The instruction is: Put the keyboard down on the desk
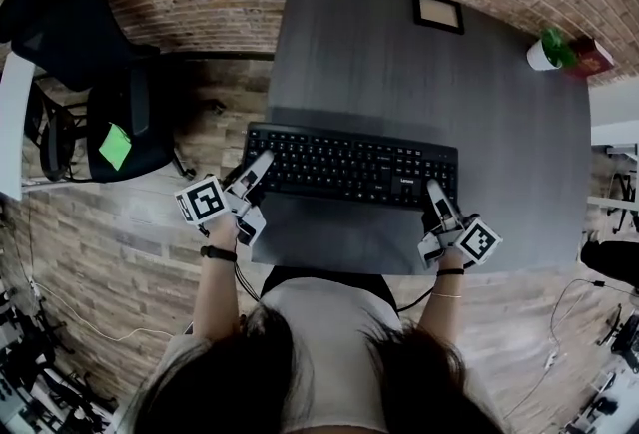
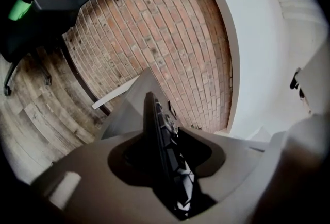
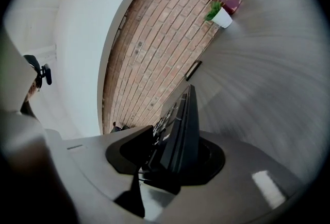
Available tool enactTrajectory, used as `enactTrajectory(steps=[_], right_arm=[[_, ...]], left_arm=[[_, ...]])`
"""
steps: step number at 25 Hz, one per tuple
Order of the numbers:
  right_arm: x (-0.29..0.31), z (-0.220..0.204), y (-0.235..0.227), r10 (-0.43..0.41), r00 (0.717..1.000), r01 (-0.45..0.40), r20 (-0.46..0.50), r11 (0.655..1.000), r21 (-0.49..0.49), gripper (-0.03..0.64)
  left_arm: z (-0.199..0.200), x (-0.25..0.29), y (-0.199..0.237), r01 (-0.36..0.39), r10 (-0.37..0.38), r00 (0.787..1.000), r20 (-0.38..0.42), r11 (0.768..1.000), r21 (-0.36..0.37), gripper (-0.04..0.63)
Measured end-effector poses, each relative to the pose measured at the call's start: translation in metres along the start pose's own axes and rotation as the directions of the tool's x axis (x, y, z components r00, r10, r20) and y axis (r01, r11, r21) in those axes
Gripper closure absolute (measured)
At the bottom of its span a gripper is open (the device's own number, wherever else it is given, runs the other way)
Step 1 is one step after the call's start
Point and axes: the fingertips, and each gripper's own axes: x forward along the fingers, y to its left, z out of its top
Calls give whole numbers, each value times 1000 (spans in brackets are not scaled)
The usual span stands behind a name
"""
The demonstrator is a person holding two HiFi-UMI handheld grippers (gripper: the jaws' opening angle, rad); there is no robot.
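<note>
A black keyboard (image 1: 349, 166) hangs level over the near part of the dark grey desk (image 1: 399, 53), its shadow on the desk below it. My left gripper (image 1: 258, 169) is shut on the keyboard's left end. My right gripper (image 1: 436, 195) is shut on the keyboard's right front corner. In the left gripper view the keyboard (image 2: 164, 135) stands edge-on between the jaws. The right gripper view shows the keyboard (image 3: 180, 125) pinched the same way, with the desk (image 3: 268, 79) beyond it.
A small picture frame (image 1: 438, 12) lies at the desk's far side. A white pot with a green plant (image 1: 547, 52) and a dark red book (image 1: 593, 56) sit at the far right corner. A black office chair (image 1: 110, 93) stands left of the desk on the wooden floor.
</note>
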Motion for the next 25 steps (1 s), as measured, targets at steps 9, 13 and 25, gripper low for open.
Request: enactTrajectory(steps=[9, 13, 25], right_arm=[[9, -19, -33, -51, 998, 52, -35, 998, 37, 479], [12, -27, -46, -86, 995, 89, -57, 995, 47, 477], [6, -45, -77, -213, 973, 223, -91, 968, 112, 469]], left_arm=[[-16, 9, 39, -64, 62, 997, -45, 997, -47, 428], [-21, 9, 53, -99, 95, 994, -60, 992, -73, 428], [-32, 9, 70, -156, 146, 985, -96, 982, -109, 426]])
